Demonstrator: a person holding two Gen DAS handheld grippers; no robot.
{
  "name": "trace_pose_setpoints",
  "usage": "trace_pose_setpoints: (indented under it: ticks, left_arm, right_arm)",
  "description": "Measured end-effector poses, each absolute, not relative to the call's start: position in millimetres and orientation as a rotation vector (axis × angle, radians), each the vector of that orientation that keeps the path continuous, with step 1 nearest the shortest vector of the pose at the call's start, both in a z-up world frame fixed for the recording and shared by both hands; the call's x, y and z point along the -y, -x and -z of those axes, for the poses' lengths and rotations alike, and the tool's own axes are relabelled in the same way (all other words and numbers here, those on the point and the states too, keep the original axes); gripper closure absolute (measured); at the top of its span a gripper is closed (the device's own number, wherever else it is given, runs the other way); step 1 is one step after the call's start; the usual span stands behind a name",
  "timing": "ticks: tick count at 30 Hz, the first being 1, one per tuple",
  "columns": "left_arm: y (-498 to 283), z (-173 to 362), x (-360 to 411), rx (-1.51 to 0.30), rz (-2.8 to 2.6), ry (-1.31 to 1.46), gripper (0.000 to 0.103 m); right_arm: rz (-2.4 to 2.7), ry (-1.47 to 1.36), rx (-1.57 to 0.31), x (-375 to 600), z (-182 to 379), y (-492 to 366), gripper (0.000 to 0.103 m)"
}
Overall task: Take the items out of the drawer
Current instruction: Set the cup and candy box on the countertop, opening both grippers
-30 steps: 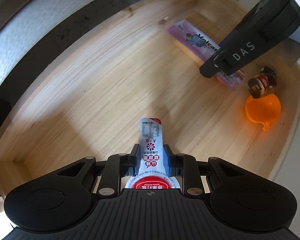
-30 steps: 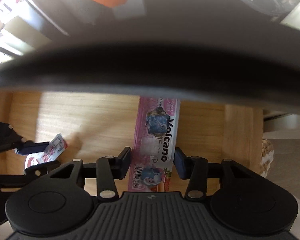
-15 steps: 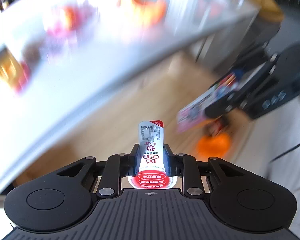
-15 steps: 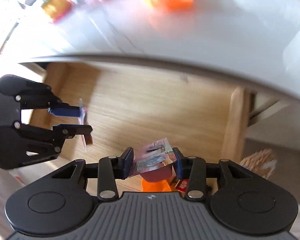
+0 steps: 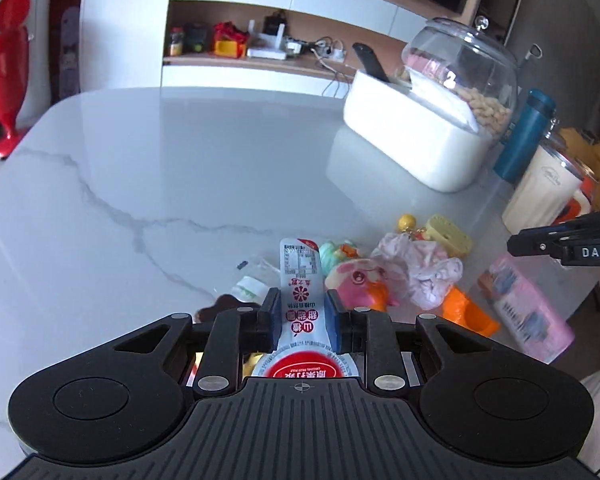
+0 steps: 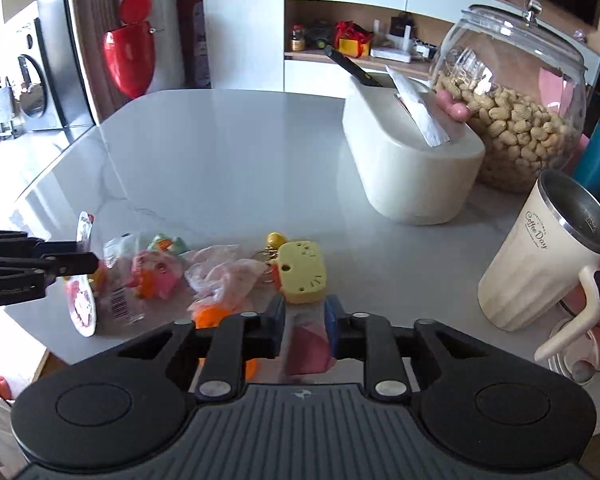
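The left gripper (image 5: 300,316) is closed on a white and red snack pouch (image 5: 300,276), which stands upright between the blue pads, above the marble table (image 5: 160,168). In the right wrist view this same gripper (image 6: 82,262) comes in from the left edge with the pouch hanging from it. To the right of it, on the table, lies a small pile: a pink toy (image 5: 356,284), a crumpled pink wrapper (image 5: 428,268), a yellow keychain (image 6: 302,272) and an orange piece (image 5: 466,312). The right gripper (image 6: 305,320) is clamped on a pink packet (image 5: 528,308), held at the near table edge. Further right stand a white box (image 6: 408,168), a glass jar with peanuts (image 6: 516,120) and a cream mug (image 6: 540,256)
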State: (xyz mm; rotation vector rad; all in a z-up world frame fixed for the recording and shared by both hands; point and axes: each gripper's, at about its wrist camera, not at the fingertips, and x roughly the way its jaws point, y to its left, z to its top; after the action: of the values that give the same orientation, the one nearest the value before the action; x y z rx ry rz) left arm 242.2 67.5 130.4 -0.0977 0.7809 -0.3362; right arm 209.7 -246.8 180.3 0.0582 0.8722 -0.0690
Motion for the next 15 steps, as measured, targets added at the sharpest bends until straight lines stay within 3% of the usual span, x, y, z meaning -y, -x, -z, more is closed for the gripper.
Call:
trace_pose_setpoints:
  ticks: [5,8,10,12,15]
  left_arm:
    - [-220,-125,-76,-0.698,0.319,0.033,0.077]
    - [-216,-127,-91,-0.676,0.326,0.1,0.077]
    - [-214,-132,-102,-0.637,0.323,0.144,0.077]
    - [-209,-141,-110,-0.595,0.325,0.188,0.077]
    - [-201,-150,-120,-0.544,0.323,0.24,0.077]
  right_arm:
    - [0.057,-0.086,-0.936,230,-139,-220,0.083]
    - [0.021,-0.137,-0.92,230,-143,-210,0.083]
    - [-0.003,-0.133,-0.878,232,-154,-201,0.078]
    - [-0.018,-0.125,-0.835,237,-170,-188,0.06]
    - [-0.03,-0.103,-0.761,245,-191,-163,0.047]
